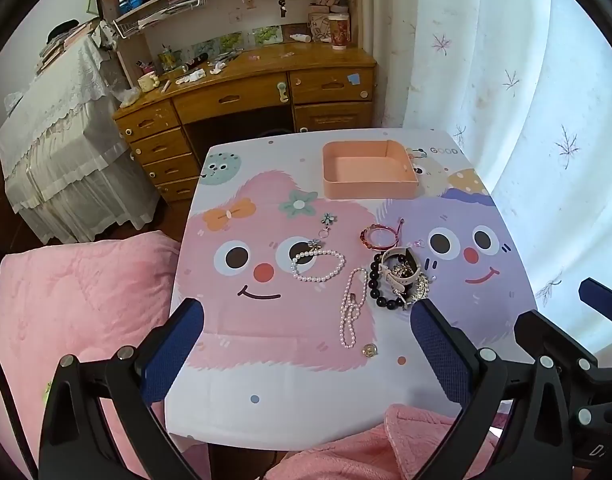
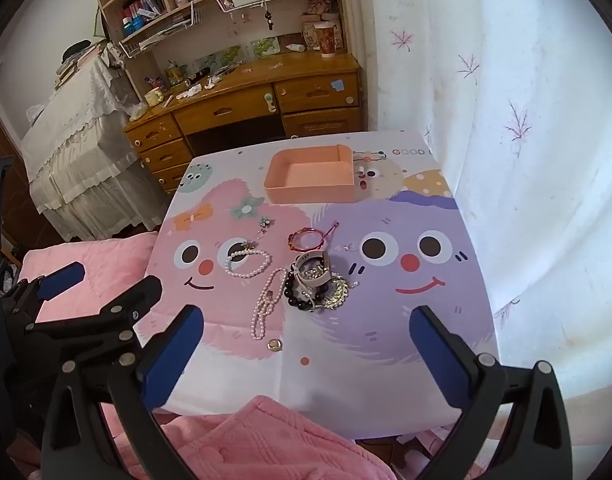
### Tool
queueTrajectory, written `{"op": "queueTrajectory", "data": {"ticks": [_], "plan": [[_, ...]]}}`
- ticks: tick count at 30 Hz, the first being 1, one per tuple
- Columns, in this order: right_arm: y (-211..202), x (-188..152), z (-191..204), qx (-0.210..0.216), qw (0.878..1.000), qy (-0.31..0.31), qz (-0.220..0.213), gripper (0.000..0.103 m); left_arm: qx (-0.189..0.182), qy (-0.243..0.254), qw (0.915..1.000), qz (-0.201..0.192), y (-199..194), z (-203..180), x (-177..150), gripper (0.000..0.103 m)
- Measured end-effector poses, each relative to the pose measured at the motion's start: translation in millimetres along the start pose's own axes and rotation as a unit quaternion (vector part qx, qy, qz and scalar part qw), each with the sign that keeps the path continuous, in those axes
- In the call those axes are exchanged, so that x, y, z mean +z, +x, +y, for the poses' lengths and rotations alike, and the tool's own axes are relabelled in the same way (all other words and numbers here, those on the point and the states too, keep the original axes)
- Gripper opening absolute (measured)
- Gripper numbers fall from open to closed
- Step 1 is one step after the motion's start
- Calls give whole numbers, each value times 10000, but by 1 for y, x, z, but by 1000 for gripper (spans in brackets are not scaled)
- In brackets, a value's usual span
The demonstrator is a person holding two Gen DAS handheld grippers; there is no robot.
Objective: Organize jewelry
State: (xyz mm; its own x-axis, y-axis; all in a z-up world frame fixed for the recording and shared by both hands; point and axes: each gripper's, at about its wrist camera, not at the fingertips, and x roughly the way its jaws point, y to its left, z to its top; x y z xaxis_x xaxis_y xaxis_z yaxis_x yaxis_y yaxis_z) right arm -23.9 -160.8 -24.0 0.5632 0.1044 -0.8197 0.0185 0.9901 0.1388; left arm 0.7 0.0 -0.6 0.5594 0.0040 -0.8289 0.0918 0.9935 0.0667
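Note:
Jewelry lies on a cartoon-print table (image 1: pixel 265 392). A pearl bracelet (image 1: pixel 318 266), a long pearl necklace (image 1: pixel 352 308), a red bangle (image 1: pixel 380 237), a dark bead bracelet (image 1: pixel 376 284) and a beige watch (image 1: pixel 400 266) over a silvery chain form a loose pile. A small round charm (image 1: pixel 370 350) lies nearest. An empty peach tray (image 1: pixel 368 190) stands at the far side, also in the right wrist view (image 2: pixel 310 192). My left gripper (image 1: pixel 308 320) is open above the near edge. My right gripper (image 2: pixel 308 328) is open beside it; the pile (image 2: pixel 314 276) lies ahead.
A flower charm (image 1: pixel 328 219) and tiny earrings (image 1: pixel 419 243) lie near the pile. Pink bedding (image 1: pixel 77 304) flanks the table at left and front. A wooden desk (image 1: pixel 245 92) with shelves stands behind. A white curtain (image 1: pixel 546 120) hangs at right.

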Motion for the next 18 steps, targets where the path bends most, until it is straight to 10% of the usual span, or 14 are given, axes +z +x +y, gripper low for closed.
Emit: {"op": "queueTrajectory", "data": {"ticks": [18], "plan": [[1,0,-3,-8,10000,10,-40,103,213,42,9997,-114,-2,-3,1,102]]}}
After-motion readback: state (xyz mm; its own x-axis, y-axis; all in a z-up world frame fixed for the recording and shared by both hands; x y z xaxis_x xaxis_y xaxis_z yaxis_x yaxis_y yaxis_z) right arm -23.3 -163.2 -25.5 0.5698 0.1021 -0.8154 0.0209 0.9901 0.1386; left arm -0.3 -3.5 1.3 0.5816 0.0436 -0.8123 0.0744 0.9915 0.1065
